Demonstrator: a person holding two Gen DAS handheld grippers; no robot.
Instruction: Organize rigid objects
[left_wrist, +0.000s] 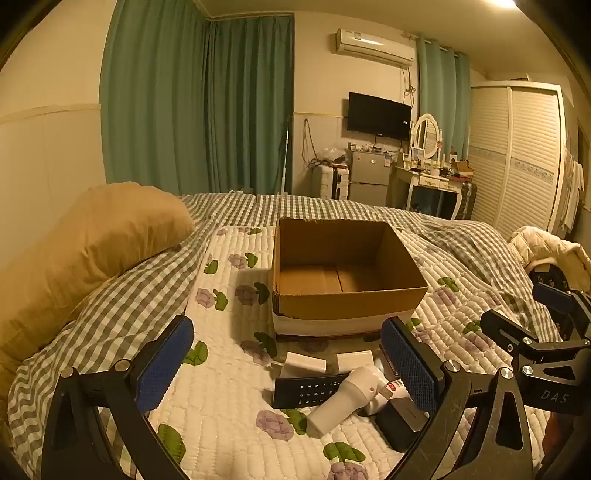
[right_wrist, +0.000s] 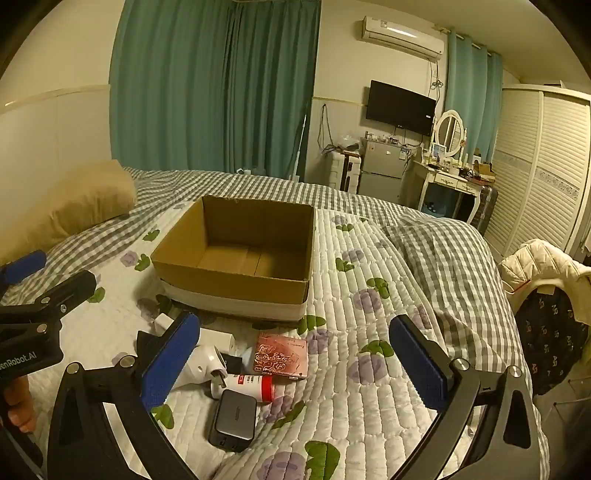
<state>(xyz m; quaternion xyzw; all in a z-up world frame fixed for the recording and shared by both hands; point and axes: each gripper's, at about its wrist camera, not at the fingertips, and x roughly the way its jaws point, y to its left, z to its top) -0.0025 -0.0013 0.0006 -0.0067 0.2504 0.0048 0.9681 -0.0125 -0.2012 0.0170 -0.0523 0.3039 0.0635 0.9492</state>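
Left wrist view, jaws: the left gripper (left_wrist: 288, 365) is spread wide with nothing between its blue pads, hovering over the quilted bedcover (left_wrist: 229, 406)
Left wrist view, ahead of the jaws: an open cardboard box (left_wrist: 347, 306) sits on the bed, its floor bare; judged to be where the loose items are meant to go
Left wrist view, between the jaws: a small pile lies just short of the box: two white adapters (left_wrist: 306, 363), a dark remote with keypad markings (left_wrist: 306, 391) and a white hair dryer (left_wrist: 347, 397) resting across the remote
Left wrist view, by the right-hand jaw: a dark power brick (left_wrist: 399, 424) is half hidden behind the pad
Left wrist view, far right: the other tool's black frame shows; its jaws cannot be read from here
Right wrist view, jaws: the right gripper (right_wrist: 295, 365) is likewise wide open and holds nothing
Right wrist view, between the jaws: a pink embossed case (right_wrist: 282, 356) and a white bottle with a red cap (right_wrist: 247, 384) lie nearer the left-hand jaw, the power brick just below them
Right wrist view, only here: the pink case, and the brick's full top face; the remote is hidden
Left wrist view, only there: the remote and both adapters shown plainly
Judgement: objects are clustered close before the box so either tool reaches them; sorting appears not yet begun
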